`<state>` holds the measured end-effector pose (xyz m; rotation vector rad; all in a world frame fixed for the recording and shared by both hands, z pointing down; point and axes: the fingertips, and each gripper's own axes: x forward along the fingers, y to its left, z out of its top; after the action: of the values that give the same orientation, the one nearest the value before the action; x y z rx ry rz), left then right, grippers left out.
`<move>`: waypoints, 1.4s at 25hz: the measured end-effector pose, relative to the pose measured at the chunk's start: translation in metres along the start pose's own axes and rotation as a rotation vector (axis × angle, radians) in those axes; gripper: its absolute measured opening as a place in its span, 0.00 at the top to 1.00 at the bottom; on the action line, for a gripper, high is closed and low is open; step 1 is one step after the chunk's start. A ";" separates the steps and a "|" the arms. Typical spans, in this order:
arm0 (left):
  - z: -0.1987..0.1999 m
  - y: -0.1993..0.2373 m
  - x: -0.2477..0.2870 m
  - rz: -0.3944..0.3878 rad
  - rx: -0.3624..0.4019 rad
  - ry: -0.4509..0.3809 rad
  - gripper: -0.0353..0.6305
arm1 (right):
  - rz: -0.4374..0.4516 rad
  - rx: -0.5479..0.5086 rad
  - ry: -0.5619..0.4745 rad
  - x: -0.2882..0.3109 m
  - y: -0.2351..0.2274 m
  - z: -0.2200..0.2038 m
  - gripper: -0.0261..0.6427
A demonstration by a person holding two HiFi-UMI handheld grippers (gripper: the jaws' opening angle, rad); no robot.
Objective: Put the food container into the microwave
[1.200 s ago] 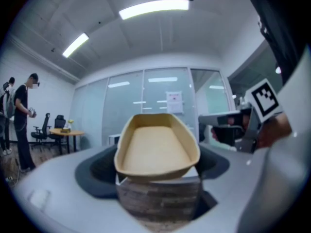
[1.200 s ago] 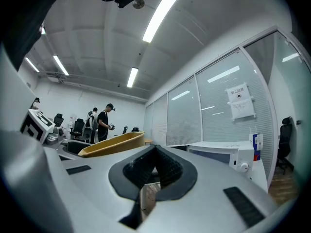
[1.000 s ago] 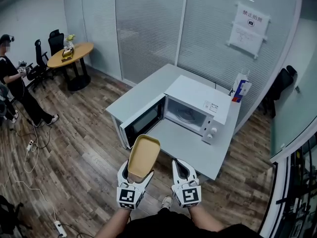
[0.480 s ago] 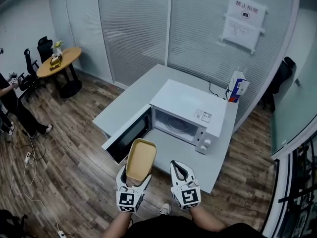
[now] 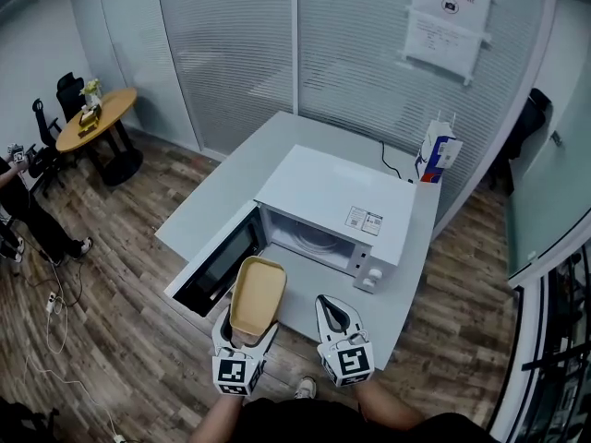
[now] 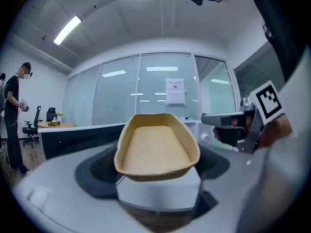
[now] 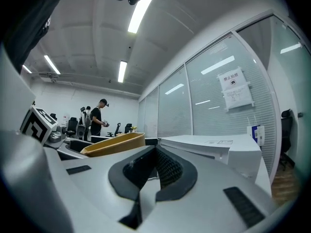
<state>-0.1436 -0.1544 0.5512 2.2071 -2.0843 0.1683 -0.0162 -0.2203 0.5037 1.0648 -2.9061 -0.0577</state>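
Observation:
The tan, empty food container (image 5: 258,293) sticks out forward from my left gripper (image 5: 246,333), which is shut on its near end. It hangs in the air in front of the grey table (image 5: 242,179). In the left gripper view the container (image 6: 157,146) fills the middle, above the jaws of that gripper (image 6: 158,181). The white microwave (image 5: 334,212) stands on the table with its door (image 5: 218,262) swung open to the left and its cavity showing. My right gripper (image 5: 334,320) is shut on nothing beside the container, and in its own view the right gripper (image 7: 151,174) has its jaws together.
A blue and white carton (image 5: 440,157) stands behind the microwave at the table's back right. A glass partition with a paper notice (image 5: 449,15) runs behind. A round wooden table (image 5: 95,117) with chairs and a person (image 5: 13,206) are at far left. Cables (image 5: 54,307) lie on the wood floor.
I have come closer to the table: the microwave and its open door now lie nearer and lower in the head view. Both grippers keep their pose, the container still held.

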 end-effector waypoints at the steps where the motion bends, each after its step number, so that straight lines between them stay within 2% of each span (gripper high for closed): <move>1: 0.000 -0.002 0.004 -0.005 0.003 0.004 0.24 | -0.004 0.006 0.003 0.001 -0.005 -0.002 0.96; 8: -0.012 -0.007 0.035 -0.038 -0.014 0.040 0.24 | -0.056 0.025 0.022 0.005 -0.034 -0.012 0.96; 19: -0.028 -0.011 0.092 -0.165 -0.020 0.083 0.24 | -0.147 -0.021 0.094 0.027 -0.063 -0.033 0.96; 30: -0.041 -0.012 0.142 -0.301 -0.036 0.129 0.24 | -0.291 0.000 0.158 0.046 -0.082 -0.057 0.96; 35: -0.047 -0.012 0.170 -0.344 -0.014 0.151 0.24 | -0.384 0.027 0.158 0.049 -0.097 -0.067 0.96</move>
<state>-0.1228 -0.3143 0.6229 2.4157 -1.5974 0.2790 0.0122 -0.3275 0.5668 1.5390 -2.5345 0.0509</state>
